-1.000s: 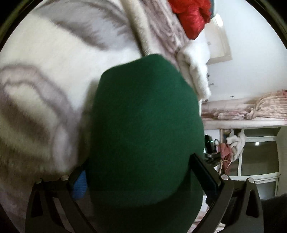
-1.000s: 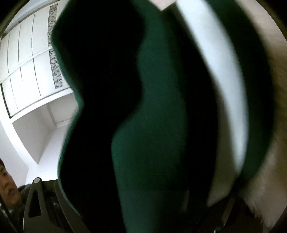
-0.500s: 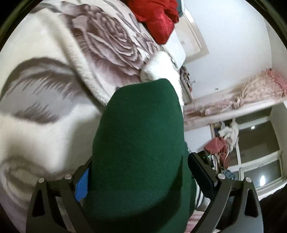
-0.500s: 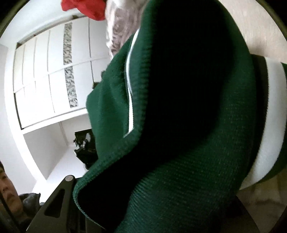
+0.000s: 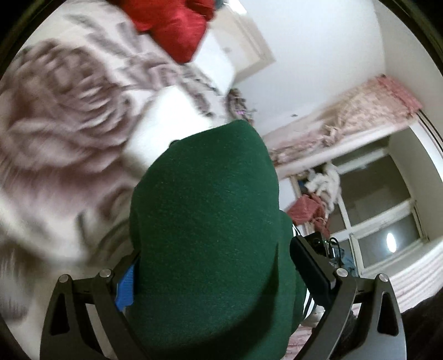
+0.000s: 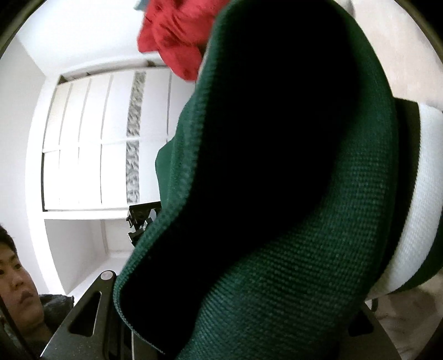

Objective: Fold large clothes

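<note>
A bedroom lies ahead of me: a fleecy rose-patterned blanket (image 5: pixel 63 144) spread over the bed on the left, a red garment (image 5: pixel 177 25) heaped at its far end, and a window (image 5: pixel 387 216) with a pink curtain (image 5: pixel 360 110) on the right. My left gripper (image 5: pixel 213 274) is clamped on a bunched fold of the green garment (image 5: pixel 205 221), which fills the gap between its fingers. In the right wrist view the same green garment (image 6: pixel 277 193), with a white stripe (image 6: pixel 415 221) at its edge, swamps the right gripper (image 6: pixel 235 318); I can't tell whether that one is pinching it.

To fold well, I judge I should draw the two grips apart until the cloth hangs flat, then lay it down square on the blanket.

I see no basket or bin; the white wardrobe (image 6: pixel 97 144) stands closed on the far left.
</note>
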The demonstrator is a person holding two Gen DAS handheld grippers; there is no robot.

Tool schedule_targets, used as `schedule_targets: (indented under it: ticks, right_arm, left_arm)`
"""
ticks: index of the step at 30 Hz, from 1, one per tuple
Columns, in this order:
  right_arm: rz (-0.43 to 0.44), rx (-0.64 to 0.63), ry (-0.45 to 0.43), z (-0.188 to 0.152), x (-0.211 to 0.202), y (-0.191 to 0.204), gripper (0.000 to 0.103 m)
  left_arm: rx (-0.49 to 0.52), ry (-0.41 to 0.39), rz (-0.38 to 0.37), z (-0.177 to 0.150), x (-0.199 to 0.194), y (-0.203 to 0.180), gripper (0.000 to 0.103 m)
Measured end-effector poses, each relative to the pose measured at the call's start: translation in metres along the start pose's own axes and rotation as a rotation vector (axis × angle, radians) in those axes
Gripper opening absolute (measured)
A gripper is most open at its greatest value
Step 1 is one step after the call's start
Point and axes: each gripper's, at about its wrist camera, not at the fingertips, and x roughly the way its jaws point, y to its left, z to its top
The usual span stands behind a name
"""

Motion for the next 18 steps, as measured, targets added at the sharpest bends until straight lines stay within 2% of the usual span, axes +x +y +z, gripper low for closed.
schedule_targets:
  ticks: [2, 5, 7, 9, 11, 15, 17, 18]
  right_arm:
    - [0.004, -0.020, -0.057, 0.011, -0.019, 0.015, 0.044]
    - [0.009, -0.061, -0.161, 0.040, -0.075, 0.040, 0.044]
    - [0.007, -0.079, -0.220, 0.052, -0.097, 0.056, 0.044]
    - [-0.011, -0.092, -0.265, 0.070, -0.124, 0.067, 0.044]
    - [-0.025, -0.096, -0.291, 0.087, -0.136, 0.072, 0.044]
    - [-0.043, -0.096, -0.300, 0.154, -0.122, 0.069, 0.044]
    - [-0.040, -0.079, -0.272, 0.196, -0.096, 0.054, 0.044]
    - [-0.044, -0.068, -0.243, 0.222, -0.074, 0.042, 0.044]
  left_arm:
    - [0.042, 0.011, -0.029, 0.028, 0.019, -0.020, 0.098]
    - [0.099, 0.036, -0.087, 0.067, 0.050, -0.053, 0.098]
    - [0.131, 0.053, -0.124, 0.089, 0.069, -0.073, 0.098]
    - [0.151, 0.073, -0.170, 0.115, 0.092, -0.090, 0.098]
    - [0.169, 0.093, -0.181, 0.138, 0.111, -0.098, 0.098]
    - [0.139, 0.112, -0.134, 0.192, 0.146, -0.070, 0.097]
    - [0.127, 0.123, -0.060, 0.213, 0.158, -0.039, 0.097]
    - [0.114, 0.132, 0.002, 0.222, 0.163, -0.012, 0.097]
